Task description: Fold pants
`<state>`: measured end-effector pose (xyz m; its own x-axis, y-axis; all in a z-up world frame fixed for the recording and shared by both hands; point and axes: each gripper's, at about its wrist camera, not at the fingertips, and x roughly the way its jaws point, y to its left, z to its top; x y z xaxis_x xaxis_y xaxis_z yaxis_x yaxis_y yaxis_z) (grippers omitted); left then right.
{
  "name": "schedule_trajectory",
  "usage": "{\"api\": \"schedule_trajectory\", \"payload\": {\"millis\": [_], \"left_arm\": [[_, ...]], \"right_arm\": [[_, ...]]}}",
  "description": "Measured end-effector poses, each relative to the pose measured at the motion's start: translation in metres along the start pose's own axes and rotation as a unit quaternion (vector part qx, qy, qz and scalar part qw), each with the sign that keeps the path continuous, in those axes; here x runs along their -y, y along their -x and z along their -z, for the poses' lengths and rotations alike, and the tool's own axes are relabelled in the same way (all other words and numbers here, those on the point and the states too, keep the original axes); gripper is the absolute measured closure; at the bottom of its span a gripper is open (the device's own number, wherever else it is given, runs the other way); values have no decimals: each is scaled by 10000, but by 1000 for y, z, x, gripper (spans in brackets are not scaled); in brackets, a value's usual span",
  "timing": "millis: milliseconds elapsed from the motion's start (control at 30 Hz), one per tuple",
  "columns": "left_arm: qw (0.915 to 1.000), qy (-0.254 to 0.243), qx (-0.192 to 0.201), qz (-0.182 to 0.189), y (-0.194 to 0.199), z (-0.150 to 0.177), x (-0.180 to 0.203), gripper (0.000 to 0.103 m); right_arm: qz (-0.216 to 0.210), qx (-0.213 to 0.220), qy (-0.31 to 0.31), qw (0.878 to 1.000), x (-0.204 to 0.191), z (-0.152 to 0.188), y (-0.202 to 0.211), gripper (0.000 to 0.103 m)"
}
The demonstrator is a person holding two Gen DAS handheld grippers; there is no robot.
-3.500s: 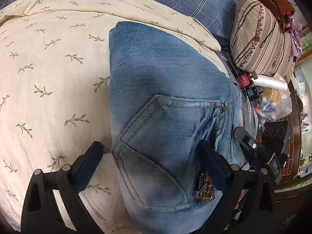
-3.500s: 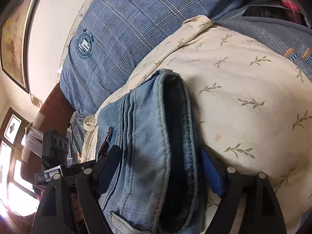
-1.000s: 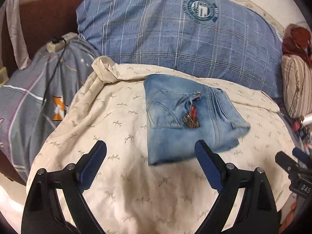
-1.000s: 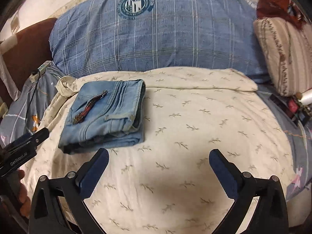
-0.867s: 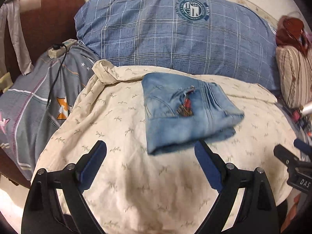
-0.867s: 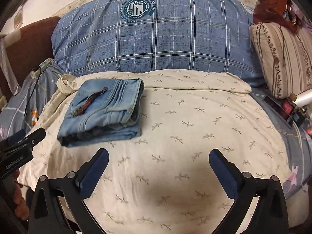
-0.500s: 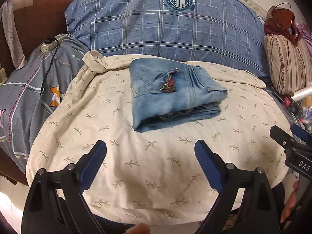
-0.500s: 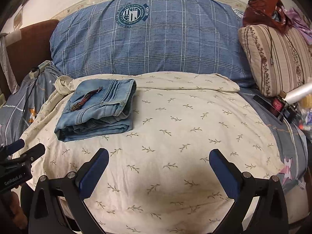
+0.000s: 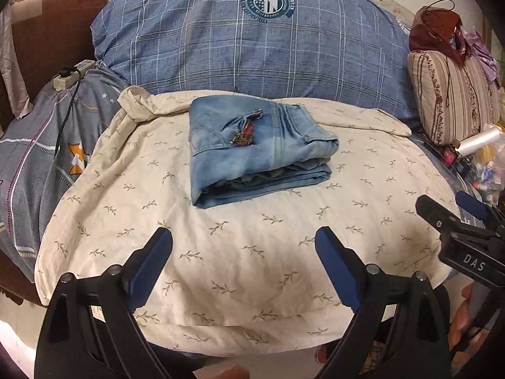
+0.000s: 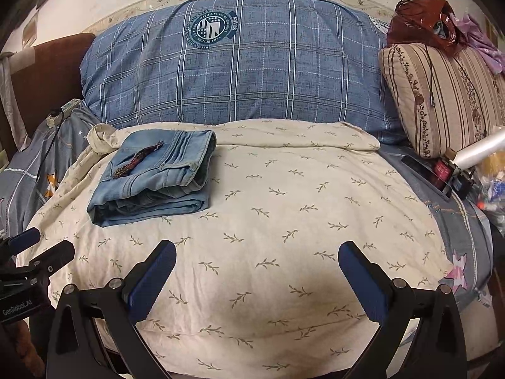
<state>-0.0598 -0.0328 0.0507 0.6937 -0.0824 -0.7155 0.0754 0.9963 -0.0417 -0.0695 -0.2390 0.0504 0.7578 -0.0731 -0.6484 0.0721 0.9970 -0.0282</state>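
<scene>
Currently I find the folded light-blue denim pants (image 9: 255,151) lying as a compact bundle on the cream leaf-print bed cover (image 9: 252,252), well apart from both tools. My left gripper (image 9: 243,268), fingers spread wide and empty, has them at 12 o'clock; my right gripper (image 10: 257,276), likewise wide and empty, at 10 o'clock. Long axis runs crosswise; left is nearer, I judge.

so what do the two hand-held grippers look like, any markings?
Both match: black angular frames with silver pivot bolts and two fingers faced with blue pads. The left hand-held gripper body reads "GenRobot.AI" in white in the right wrist view; the right hand-held gripper body reads "DAS" in the left wrist view. No cables or sleeves visible.
</scene>
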Motion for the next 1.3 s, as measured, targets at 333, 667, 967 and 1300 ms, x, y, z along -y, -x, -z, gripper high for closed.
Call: {"api": "schedule_trajectory", "payload": {"millis": [333, 667, 967, 1300], "left_arm": [[10000, 8, 39, -25, -1, -7, 1, 10], [9998, -117, 129, 52, 5, -11, 8, 10], [9997, -156, 114, 138, 7, -11, 13, 10], [9994, -161, 69, 287, 6, -13, 15, 10]], "right_arm": [[505, -10, 194, 9985, 5, -6, -3, 0], [658, 147, 251, 9974, 10, -14, 7, 0], [675, 98, 225, 9974, 12, -12, 6, 0], [701, 60, 245, 9972, 10, -11, 4, 0]]}}
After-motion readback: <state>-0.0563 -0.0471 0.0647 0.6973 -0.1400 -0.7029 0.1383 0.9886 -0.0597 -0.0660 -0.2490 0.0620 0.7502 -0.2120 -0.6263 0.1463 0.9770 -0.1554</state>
